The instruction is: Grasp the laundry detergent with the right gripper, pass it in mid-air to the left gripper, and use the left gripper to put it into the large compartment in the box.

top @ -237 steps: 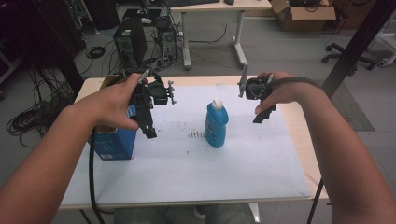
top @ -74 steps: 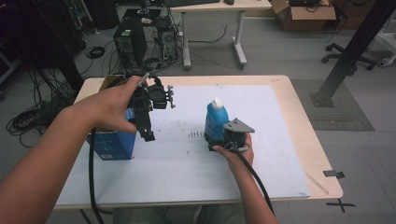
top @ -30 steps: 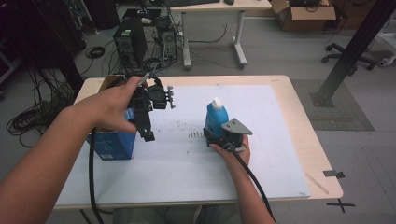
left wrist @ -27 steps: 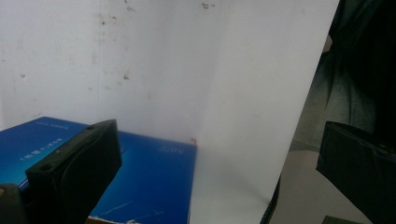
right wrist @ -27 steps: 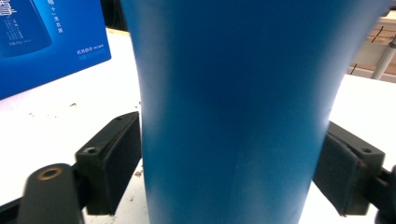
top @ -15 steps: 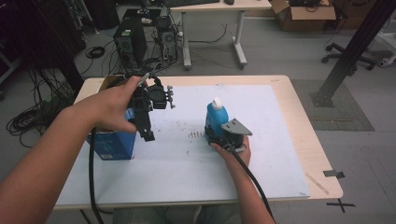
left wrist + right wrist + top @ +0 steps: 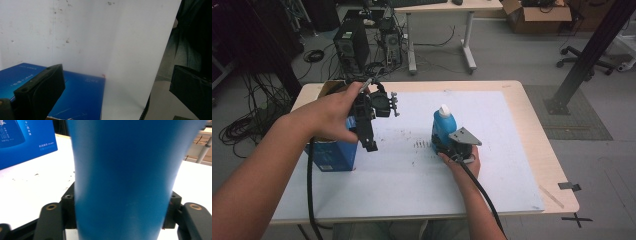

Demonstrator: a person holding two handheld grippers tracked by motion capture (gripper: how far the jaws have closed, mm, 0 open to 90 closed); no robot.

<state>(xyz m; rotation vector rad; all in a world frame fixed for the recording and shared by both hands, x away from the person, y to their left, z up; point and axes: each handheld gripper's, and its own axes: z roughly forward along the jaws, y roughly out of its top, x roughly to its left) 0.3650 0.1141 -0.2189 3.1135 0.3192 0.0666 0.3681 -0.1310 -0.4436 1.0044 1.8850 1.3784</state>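
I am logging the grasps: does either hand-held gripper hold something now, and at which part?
The right hand-held gripper holds the blue bottle around its lower body. The left hand-held gripper is open and holds nothing.

Pale wooden table, mostly covered by a white sheet speckled with dark marks near the middle. Resting on the sheet: blue bottle with white cap, upright near centre; blue box at the left edge, well apart from it.

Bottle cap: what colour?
White, on the blue bottle; the cap shows best in the high view.
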